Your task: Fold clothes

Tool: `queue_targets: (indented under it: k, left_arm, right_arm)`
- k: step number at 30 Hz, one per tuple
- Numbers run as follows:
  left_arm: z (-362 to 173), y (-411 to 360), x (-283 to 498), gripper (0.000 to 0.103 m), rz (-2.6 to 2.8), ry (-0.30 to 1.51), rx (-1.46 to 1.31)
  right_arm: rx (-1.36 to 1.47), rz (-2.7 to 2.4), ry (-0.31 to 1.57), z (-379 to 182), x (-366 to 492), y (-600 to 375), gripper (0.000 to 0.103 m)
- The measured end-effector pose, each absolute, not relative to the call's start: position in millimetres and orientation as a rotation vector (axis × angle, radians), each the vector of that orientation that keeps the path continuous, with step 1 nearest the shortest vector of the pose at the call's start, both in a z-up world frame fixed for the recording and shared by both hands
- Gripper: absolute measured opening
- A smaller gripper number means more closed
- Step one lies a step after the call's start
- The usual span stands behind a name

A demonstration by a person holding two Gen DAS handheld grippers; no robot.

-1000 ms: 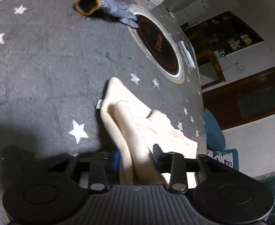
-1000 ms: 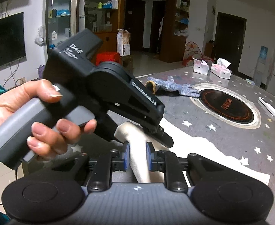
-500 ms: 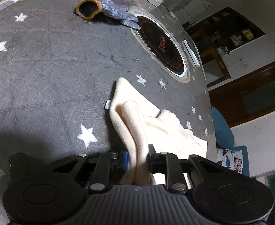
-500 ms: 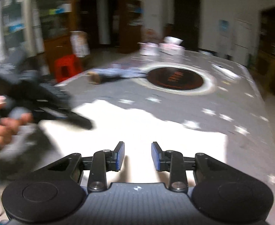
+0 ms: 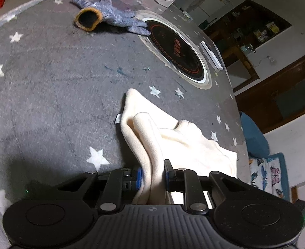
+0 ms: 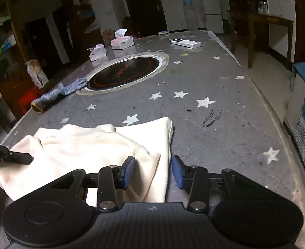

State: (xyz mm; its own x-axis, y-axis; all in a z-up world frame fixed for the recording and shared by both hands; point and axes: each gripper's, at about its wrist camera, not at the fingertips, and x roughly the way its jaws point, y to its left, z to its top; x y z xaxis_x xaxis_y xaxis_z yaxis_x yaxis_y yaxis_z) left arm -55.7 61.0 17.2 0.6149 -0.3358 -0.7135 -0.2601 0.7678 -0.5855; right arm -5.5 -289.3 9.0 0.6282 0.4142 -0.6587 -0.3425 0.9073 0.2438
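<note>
My left hand-held gripper (image 5: 153, 173) pinches the cream garment (image 6: 94, 145) fold to anchor it; right hand-held gripper (image 6: 153, 171) gapes wide over its edge (prob. regrasping).

both wrist views sit low over the table (image 6: 225, 95), perhaps facing crosswise, sharing the cloth (image 5: 173, 141).

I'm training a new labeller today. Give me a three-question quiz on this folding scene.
1. True or false: the left gripper is shut on the cloth.
2. The right gripper is: A open, B shut on the cloth, C shut on the glove.
3. Fill in: the glove's fingertips touch the rim of the round ___ set in the table.

Key: 1 true; 2 A; 3 hotplate.
</note>
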Motion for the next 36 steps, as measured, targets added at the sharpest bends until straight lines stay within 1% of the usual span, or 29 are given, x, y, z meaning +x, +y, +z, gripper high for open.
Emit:
queue_targets:
  k: [1, 2, 5, 12, 21, 36]
  left_arm:
    - [18.7, 59.8, -55.9, 0.022, -0.047, 0.925, -0.704]
    - [20.6, 58.5, -56.3, 0.022, -0.045, 0.919, -0.686]
    - [27.5, 55.2, -58.5, 0.021, -0.049, 0.901, -0.642]
    - [51.2, 44.2, -64.4, 0.020, -0.072, 0.846, -0.546]
    - [82.4, 23.1, -59.1, 0.019, -0.127, 0.796, -0.486]
    - [117.4, -37.5, -48.3, 0.020, -0.235, 0.752, -0.410]
  right_arm:
    - [0.112, 0.447, 0.784, 8.6, -5.4, -289.2, 0.025]
    - [0.125, 0.463, 0.788, 8.5, -5.4, -288.8, 0.018]
    - [0.132, 0.478, 0.779, 11.7, -9.5, -285.2, 0.012]
    - [0.165, 0.490, 0.689, 36.4, -25.5, -286.9, 0.010]
    - [0.136, 0.487, 0.591, 76.4, -40.2, -290.9, 0.010]
    - [0.109, 0.379, 0.469, 124.4, -57.7, -341.4, 0.010]
